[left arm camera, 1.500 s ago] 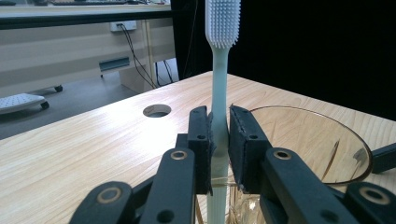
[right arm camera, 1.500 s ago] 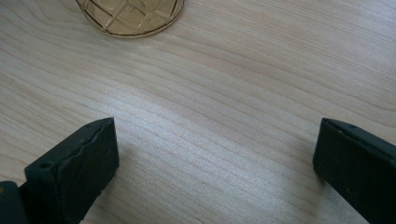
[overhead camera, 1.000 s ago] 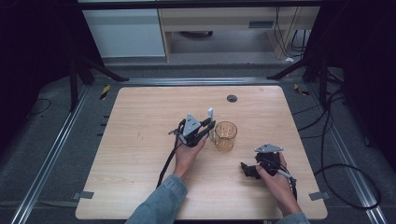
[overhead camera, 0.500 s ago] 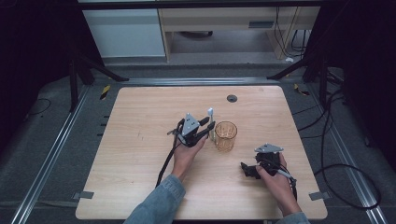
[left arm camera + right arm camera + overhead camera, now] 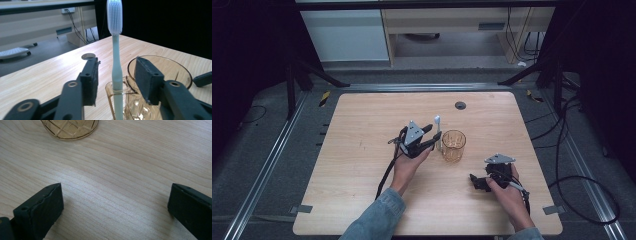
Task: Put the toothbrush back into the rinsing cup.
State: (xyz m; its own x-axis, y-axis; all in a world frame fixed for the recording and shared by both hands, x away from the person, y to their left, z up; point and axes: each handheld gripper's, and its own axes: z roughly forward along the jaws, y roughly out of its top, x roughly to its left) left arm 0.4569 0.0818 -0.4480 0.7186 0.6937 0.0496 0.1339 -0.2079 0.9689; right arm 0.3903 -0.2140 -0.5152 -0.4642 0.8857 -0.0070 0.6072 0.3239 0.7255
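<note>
Resting near: right gripper (image 5: 478,181), jaws wide apart, holding nothing
Releasing: left gripper (image 5: 116,82), jaws just opening, clear of toothbrush (image 5: 115,45)
Done: toothbrush upright in cup's (image 5: 453,145) side slot
Left: drawing back

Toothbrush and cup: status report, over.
Left gripper just opening, pads off the toothbrush, upright in the cup's handle slot. Right gripper open, empty. Nothing in the way.

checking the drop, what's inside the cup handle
A toothbrush stands upright through the handle loop of the amber cup, bristles up. Its lower end runs out of view, so where it rests is unseen.
</note>
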